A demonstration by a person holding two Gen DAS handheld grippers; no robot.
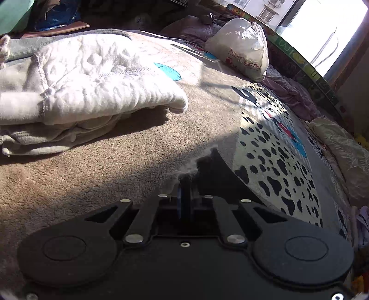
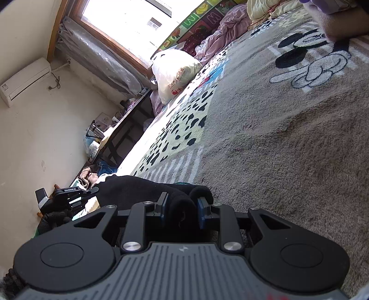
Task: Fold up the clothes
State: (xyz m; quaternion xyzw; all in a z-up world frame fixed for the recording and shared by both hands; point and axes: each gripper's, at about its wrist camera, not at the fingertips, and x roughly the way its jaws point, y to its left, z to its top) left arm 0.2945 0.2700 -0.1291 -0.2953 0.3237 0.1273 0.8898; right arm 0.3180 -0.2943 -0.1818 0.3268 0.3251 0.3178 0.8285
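The left gripper (image 1: 184,182) has its fingers pressed together with only a wisp of pale fluff at the tips; a black shape lies just right of them, and whether it is cloth in the grip cannot be told. The right gripper (image 2: 182,207) is closed part-way on a black garment (image 2: 138,187), a thick rolled fold of it wedged between the blue-padded fingers (image 2: 202,213). The garment is dark and matte, soft and bunched, and trails away to the left from the fingers along the near edge of the blanket (image 2: 288,150), a sliver of green showing at its far edge. That blanket is a plush grey-brown one with a cartoon mouse print and a black-spotted cream panel (image 2: 182,124). In the left wrist view a folded stack of clothes (image 1: 92,83) lies on the far left of the blanket, well apart from the gripper: a white textured fleece piece on top, with a stitched seam across it, over greyer layers whose edges peek out below. Far right of the stack sits a white plastic bag (image 1: 242,46) with red print, beside rumpled pink bedding (image 1: 297,97). Sunlight from the window (image 2: 129,20) falls across the spotted panel.
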